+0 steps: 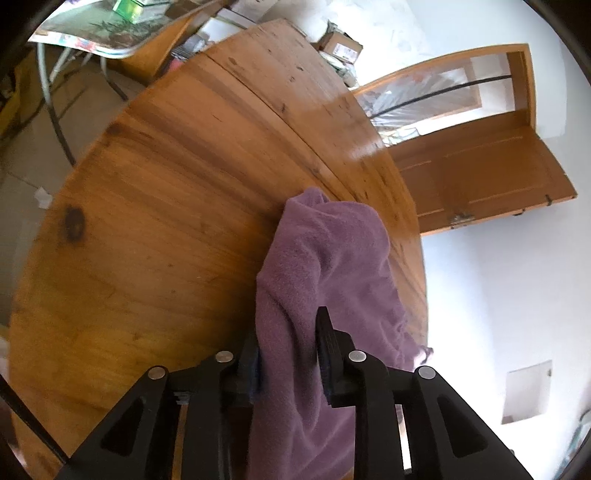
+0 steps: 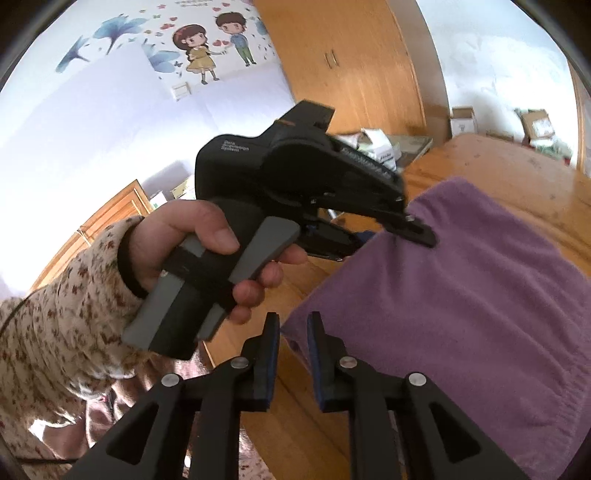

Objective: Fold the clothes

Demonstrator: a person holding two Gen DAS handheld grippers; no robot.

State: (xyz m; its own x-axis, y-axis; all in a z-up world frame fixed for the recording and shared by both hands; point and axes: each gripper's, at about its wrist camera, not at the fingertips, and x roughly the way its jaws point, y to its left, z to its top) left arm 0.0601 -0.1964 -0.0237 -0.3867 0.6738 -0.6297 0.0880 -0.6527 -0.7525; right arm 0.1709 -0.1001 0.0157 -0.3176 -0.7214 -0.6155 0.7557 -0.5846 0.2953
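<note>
A purple fleece garment (image 1: 325,251) lies on the round wooden table (image 1: 147,221), near its right edge. My left gripper (image 1: 288,339) straddles the garment's near fold, its fingers standing apart with fabric loosely between them. In the right wrist view the left gripper (image 2: 391,240) has one finger on top of the garment (image 2: 461,295) and the other below its edge. My right gripper (image 2: 292,325) is open over the table (image 2: 303,406), with the garment's near corner just at its fingertips and not pinched.
A person's hand (image 2: 207,236) in a floral sleeve (image 2: 55,332) holds the left gripper. A wooden door (image 1: 480,166) stands beyond the table edge. A folding table (image 1: 92,33) and a cardboard box (image 1: 340,46) stand further back. A wardrobe (image 2: 351,55) stands against the wall.
</note>
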